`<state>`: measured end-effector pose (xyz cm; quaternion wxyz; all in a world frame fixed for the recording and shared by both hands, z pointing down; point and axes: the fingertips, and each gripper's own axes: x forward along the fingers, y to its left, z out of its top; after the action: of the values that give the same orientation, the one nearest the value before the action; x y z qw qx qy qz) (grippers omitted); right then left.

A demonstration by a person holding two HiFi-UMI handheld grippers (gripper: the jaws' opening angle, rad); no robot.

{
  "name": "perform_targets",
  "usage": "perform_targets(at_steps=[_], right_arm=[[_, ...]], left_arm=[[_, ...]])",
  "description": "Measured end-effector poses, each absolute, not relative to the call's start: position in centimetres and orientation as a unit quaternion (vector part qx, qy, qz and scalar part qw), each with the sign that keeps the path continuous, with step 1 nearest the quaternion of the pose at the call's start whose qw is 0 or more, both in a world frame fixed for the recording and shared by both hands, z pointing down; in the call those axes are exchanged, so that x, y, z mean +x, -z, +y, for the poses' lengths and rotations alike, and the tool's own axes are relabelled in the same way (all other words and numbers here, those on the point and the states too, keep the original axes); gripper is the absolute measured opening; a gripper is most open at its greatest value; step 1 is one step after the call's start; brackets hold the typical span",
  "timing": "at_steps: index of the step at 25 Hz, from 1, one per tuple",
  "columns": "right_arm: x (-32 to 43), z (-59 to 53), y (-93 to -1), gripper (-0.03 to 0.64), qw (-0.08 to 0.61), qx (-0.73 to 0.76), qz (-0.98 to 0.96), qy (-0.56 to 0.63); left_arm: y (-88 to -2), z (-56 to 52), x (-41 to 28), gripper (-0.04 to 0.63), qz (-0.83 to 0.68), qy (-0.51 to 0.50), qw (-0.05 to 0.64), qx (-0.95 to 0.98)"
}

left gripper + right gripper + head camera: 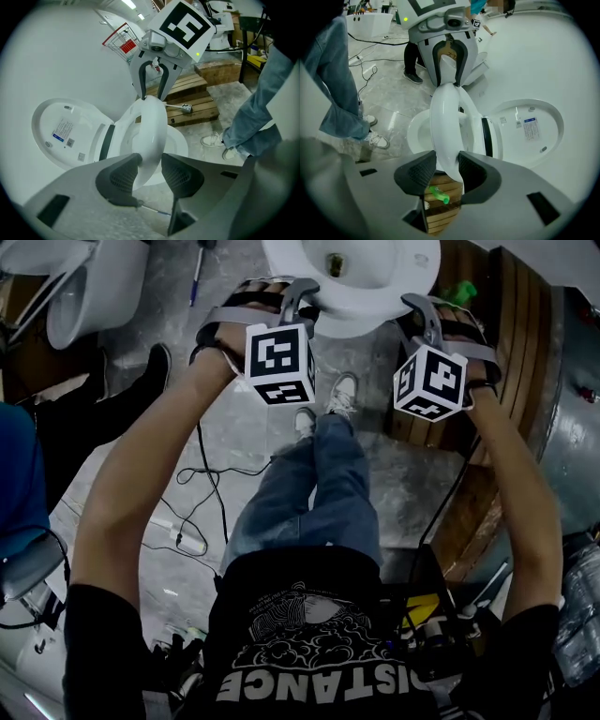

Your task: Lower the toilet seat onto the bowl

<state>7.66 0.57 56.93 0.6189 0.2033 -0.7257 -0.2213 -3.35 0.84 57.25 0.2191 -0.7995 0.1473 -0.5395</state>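
Observation:
The white toilet seat (152, 136) stands raised, half way up and edge-on, above the bowl (180, 140); the lid (65, 131) leans open behind it. My left gripper (150, 171) clasps one side of the seat rim, its pads against it. Opposite, my right gripper (447, 171) clamps the other side of the seat (445, 131), both pads touching. Each gripper shows in the other's view, on the far rim. In the head view the bowl (375, 259) is at the top, with the left gripper (305, 298) and right gripper (419, 310) at its near edge.
A wooden pallet (506, 352) with a green bottle (461, 292) lies right of the toilet. Another toilet (94, 287) stands at the far left, beside a bystander's dark legs (122, 399). Cables (202, 493) trail over the floor. My own feet (342, 395) stand just before the bowl.

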Motion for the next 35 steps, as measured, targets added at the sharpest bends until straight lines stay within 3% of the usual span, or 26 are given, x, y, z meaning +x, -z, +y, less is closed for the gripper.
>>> perform_targets(at_steps=[16, 35], right_arm=[[7.3, 2.3, -66.0, 0.167, 0.625, 0.169, -0.726, 0.231], [7.3, 2.6, -74.8, 0.153, 0.632, 0.116, -0.740, 0.196]], left_arm=[[-66.1, 2.8, -3.8, 0.156, 0.128, 0.557, 0.217, -0.791], [-74.7, 2.9, -3.8, 0.152, 0.124, 0.597, 0.123, -0.783]])
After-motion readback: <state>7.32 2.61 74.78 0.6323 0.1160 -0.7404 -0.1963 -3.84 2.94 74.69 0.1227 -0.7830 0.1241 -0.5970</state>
